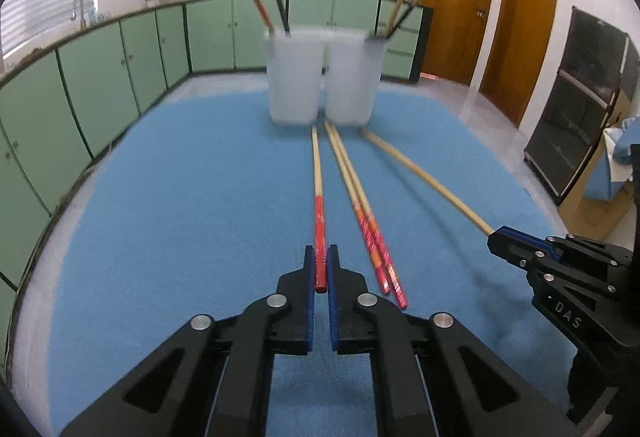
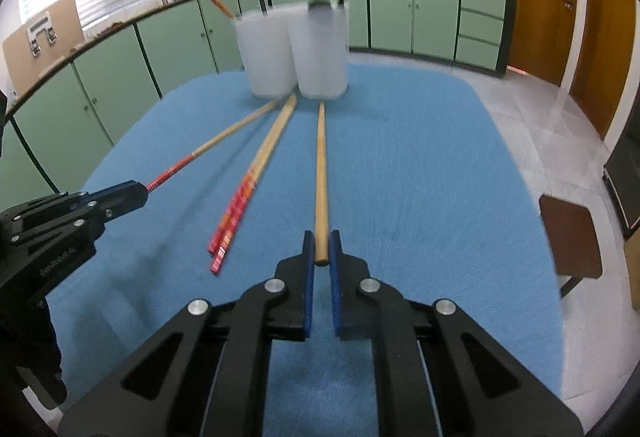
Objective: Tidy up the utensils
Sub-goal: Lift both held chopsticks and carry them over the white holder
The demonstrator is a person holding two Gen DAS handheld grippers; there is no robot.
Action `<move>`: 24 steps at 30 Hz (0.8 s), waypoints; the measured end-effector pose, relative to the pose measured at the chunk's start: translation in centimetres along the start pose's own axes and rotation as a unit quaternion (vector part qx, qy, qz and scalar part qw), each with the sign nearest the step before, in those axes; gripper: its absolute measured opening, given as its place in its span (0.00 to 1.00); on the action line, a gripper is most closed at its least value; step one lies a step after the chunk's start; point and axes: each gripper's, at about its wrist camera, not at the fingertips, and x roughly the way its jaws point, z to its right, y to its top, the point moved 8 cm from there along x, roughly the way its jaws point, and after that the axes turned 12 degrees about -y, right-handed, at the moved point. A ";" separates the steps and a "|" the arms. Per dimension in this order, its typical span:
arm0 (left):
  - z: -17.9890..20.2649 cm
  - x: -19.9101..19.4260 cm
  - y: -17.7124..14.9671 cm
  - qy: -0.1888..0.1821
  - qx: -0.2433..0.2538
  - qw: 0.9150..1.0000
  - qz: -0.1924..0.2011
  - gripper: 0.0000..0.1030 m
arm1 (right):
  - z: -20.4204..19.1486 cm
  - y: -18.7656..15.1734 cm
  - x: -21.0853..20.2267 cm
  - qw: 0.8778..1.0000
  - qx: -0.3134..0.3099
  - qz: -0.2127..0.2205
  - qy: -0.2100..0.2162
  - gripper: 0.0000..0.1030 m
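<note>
On the blue cloth-covered table (image 1: 180, 197), the left gripper (image 1: 321, 261) has its jaws pinched on the red-handled wooden chopstick (image 1: 317, 173); the right gripper (image 2: 321, 247) likewise clamps the plain wooden chopstick (image 2: 320, 165). Both sticks run lengthwise away, tips toward two frosted white plastic cups (image 1: 294, 77). Pick-up looks under way; next, lift, tip upright, drop in
</note>
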 end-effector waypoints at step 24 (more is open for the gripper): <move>3.4 -9.5 14.6 -0.054 0.065 0.986 0.140 0.05 | 1.3 16.2 -11.1 0.990 0.000 0.124 0.073 0.06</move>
